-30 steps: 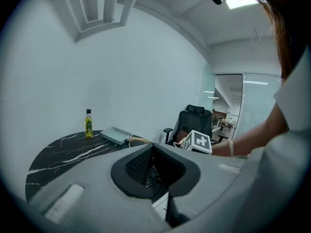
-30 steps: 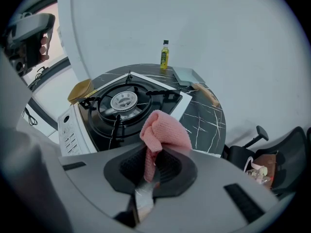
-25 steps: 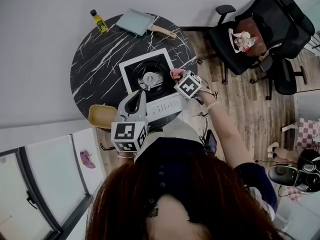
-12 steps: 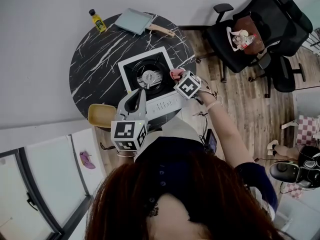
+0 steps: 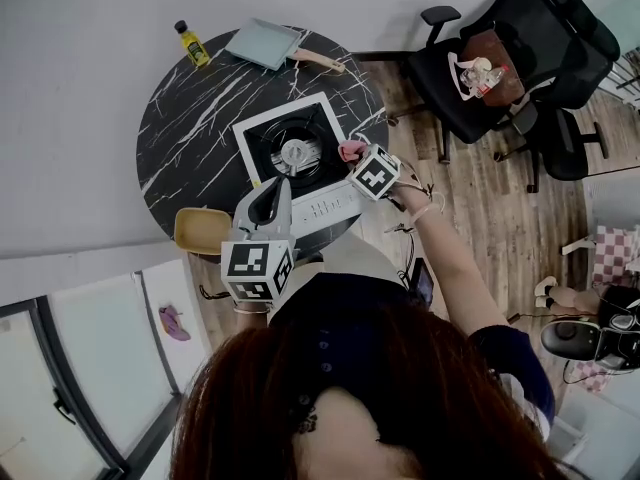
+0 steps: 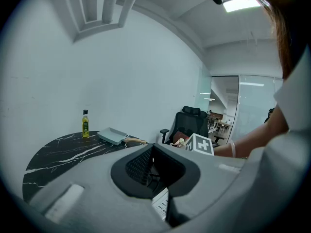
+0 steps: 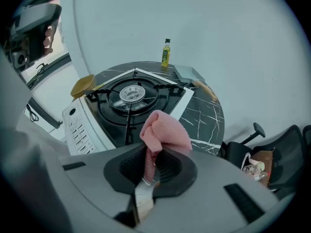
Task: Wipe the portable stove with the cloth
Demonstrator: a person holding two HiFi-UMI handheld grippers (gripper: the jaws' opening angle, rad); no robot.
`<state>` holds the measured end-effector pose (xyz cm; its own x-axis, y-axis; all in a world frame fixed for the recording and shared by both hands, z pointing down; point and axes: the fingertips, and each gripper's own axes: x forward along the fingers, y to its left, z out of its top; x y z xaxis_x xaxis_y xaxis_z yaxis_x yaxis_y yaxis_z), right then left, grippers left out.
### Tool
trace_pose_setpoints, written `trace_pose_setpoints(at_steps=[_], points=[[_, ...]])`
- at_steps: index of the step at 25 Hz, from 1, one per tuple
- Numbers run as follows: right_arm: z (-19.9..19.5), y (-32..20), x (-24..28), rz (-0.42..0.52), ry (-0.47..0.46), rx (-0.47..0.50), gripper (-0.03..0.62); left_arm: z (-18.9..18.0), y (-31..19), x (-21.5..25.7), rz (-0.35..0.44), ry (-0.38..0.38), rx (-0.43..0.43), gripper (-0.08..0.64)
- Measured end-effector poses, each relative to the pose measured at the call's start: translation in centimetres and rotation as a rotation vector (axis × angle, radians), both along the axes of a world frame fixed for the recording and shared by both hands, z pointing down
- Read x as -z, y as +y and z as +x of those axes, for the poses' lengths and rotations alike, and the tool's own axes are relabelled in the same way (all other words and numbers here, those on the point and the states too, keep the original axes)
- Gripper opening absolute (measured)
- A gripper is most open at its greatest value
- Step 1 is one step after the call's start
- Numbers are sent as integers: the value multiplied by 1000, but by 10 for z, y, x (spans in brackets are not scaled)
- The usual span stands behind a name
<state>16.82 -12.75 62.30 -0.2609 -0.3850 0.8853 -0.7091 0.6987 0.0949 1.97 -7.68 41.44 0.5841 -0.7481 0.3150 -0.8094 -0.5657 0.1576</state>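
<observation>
Cloth [image 5: 351, 149] mostly hidden behind right claw [image 5: 358, 158]; bottle [image 5: 193, 44] label too small, perhaps oil.

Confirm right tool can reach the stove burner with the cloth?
Probably yes: the right tool, shut on the pink cloth, is at the stove edge, and nothing stands between it and the burner.

Head view looks steeply down from above the person [image 5: 380, 388] onto the round desk [image 5: 190, 118] and stove [image 5: 268, 140] at moderate range. Left gripper view sits low at the desk's near edge, facing level across it toward the bottle [image 6: 85, 124] and wall [image 6: 146, 72]. Right gripper view looks down on the stove from close by; all three share desk, bottle and pan [image 5: 265, 43].
</observation>
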Motion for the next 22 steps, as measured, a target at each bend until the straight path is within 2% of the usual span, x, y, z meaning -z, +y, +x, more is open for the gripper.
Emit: trace_pose_setpoints(at_steps=[22], points=[[4, 29, -5, -23, -1, -33, 37, 2, 21, 1, 8, -3, -23, 12]])
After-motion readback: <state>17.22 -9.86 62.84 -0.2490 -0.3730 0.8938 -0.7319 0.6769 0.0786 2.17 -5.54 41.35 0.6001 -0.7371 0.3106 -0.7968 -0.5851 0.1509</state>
